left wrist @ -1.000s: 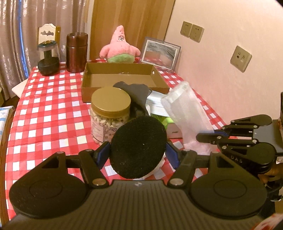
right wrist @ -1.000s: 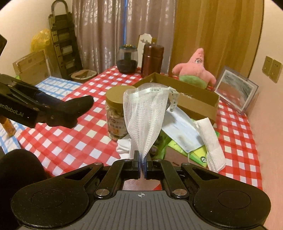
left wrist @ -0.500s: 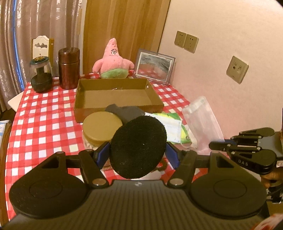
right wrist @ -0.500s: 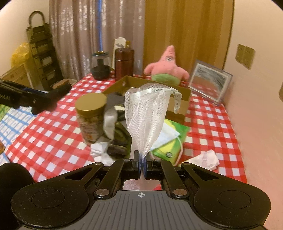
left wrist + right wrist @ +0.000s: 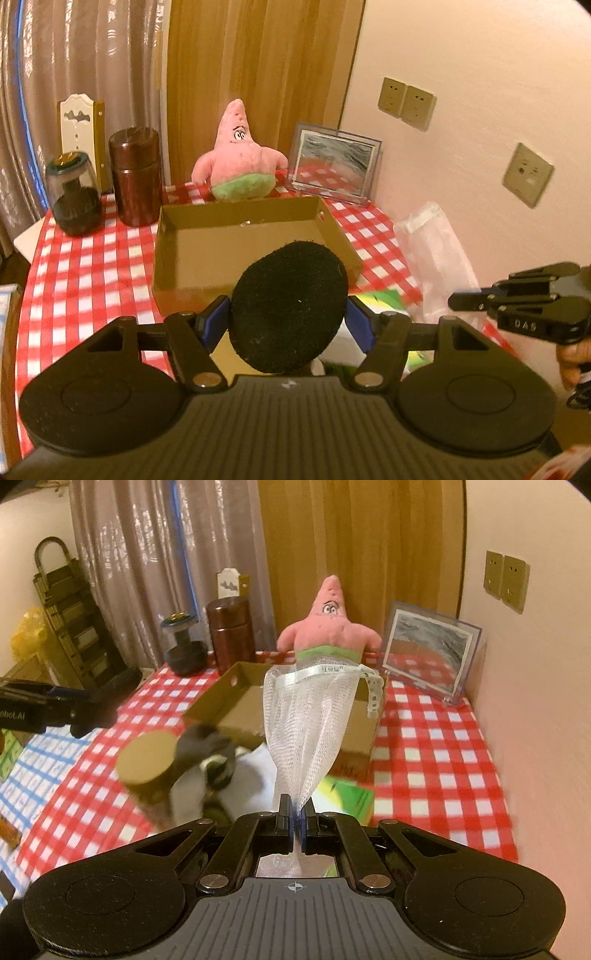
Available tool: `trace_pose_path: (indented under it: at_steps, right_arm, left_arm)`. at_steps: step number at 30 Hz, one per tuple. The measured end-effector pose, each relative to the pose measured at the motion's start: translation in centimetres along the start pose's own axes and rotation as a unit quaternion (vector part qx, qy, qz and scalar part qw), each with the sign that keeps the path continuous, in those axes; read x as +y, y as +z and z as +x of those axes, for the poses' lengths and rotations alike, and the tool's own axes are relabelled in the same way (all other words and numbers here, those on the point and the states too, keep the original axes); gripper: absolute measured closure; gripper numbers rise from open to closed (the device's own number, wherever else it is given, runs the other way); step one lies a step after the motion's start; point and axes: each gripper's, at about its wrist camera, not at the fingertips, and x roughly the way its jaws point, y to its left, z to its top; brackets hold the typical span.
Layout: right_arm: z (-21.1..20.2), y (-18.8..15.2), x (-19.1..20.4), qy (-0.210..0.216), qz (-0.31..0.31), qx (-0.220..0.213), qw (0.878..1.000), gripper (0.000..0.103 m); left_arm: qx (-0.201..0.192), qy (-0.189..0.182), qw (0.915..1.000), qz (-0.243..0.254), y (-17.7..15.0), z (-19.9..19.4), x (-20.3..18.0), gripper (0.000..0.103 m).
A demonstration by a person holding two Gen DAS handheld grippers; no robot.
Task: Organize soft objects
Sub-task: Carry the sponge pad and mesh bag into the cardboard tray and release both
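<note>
My left gripper [image 5: 288, 314] is shut on a round black pad [image 5: 288, 306], held above the near edge of the open brown cardboard box [image 5: 255, 245]. My right gripper [image 5: 294, 818] is shut on a white mesh net [image 5: 310, 723] with a white ribbon band, which stands up in front of the box [image 5: 236, 709]. The right gripper also shows in the left wrist view [image 5: 517, 302], at the right, with the net [image 5: 439, 258] beside it. A pink star plush [image 5: 240, 162] sits behind the box.
The table has a red checked cloth [image 5: 92, 266]. At the back stand a brown canister [image 5: 136, 177], a dark glass jar [image 5: 74, 199] and a framed picture [image 5: 334, 166]. Near the front lie a gold-lidded jar [image 5: 151, 760], dark and white cloths [image 5: 210, 753] and a green packet [image 5: 347, 797].
Both grippers have risen and moved forward toward the box, each still holding its object. The box and plush look nearer, and the gold-lidded jar has dropped below the left view.
</note>
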Motion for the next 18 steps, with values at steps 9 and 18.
trace_pose_path:
  at_steps: [9, 18]
  right_arm:
    - [7.2, 6.7, -4.0, 0.001, 0.012, 0.017, 1.0, 0.099]
    - [15.9, 10.9, -6.5, 0.0, 0.029, 0.049, 0.998, 0.099]
  left_arm:
    - [0.017, 0.013, 0.9998, 0.007, 5.0, 7.9, 3.0, 0.038]
    - [0.043, 0.033, 0.9984, 0.014, 8.2, 15.8, 6.5, 0.038]
